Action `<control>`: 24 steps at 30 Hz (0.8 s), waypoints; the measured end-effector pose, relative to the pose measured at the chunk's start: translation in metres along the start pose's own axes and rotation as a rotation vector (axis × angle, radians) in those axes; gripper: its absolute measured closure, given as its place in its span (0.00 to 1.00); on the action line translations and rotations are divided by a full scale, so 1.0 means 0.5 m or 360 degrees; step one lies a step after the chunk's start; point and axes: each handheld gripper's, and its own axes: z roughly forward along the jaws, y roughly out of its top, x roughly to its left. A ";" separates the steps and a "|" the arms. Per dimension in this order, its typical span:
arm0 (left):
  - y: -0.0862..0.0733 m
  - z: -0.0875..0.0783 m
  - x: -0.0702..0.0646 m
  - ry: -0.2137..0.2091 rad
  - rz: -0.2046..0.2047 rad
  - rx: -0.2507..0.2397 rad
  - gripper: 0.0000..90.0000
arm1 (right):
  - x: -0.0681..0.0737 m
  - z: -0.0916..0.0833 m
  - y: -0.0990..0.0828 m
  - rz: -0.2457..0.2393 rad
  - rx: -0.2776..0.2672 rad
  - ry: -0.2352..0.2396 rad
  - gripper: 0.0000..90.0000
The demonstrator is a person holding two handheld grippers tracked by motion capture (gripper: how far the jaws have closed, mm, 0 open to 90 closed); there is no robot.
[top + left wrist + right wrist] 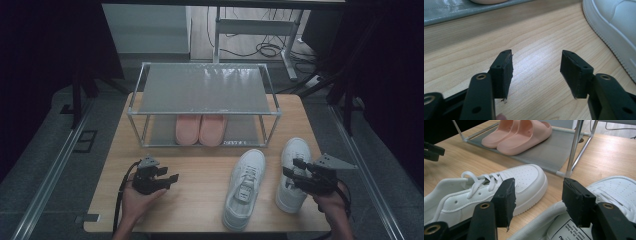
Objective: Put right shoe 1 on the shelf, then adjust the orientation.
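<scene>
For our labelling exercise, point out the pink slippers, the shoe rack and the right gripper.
pink slippers (201,129), high view, toe tops.
shoe rack (202,90), high view, top shelf.
right gripper (537,195), right gripper view, between the open jaws.

A wooden table (200,200) carries a two-tier metal-framed shoe rack (202,90) at its far half. A pair of pink slippers (201,129) lies side by side on the rack's lower shelf (554,150), toes toward the near edge, directly beneath the bare grey upper shelf. Beyond the rack, on the floor, stands a white desk frame (255,27) with black cables (267,49) coiled beside its right leg. Dark curtains (45,55) flank the rack on both sides.
</scene>
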 end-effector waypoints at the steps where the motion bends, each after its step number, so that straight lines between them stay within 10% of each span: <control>1: 0.000 -0.001 0.000 -0.0003 -0.0004 -0.0002 0.46 | 0.002 0.000 0.000 -0.0003 -0.0003 0.0005 0.50; 17: 0.001 -0.014 0.015 0.0010 0.0016 -0.0034 0.43 | 0.040 0.000 -0.003 -0.0088 0.0060 0.0071 0.62; 24: 0.003 -0.020 0.014 0.0000 0.0027 -0.0044 0.43 | 0.070 -0.001 -0.008 -0.0155 0.0100 0.0131 0.83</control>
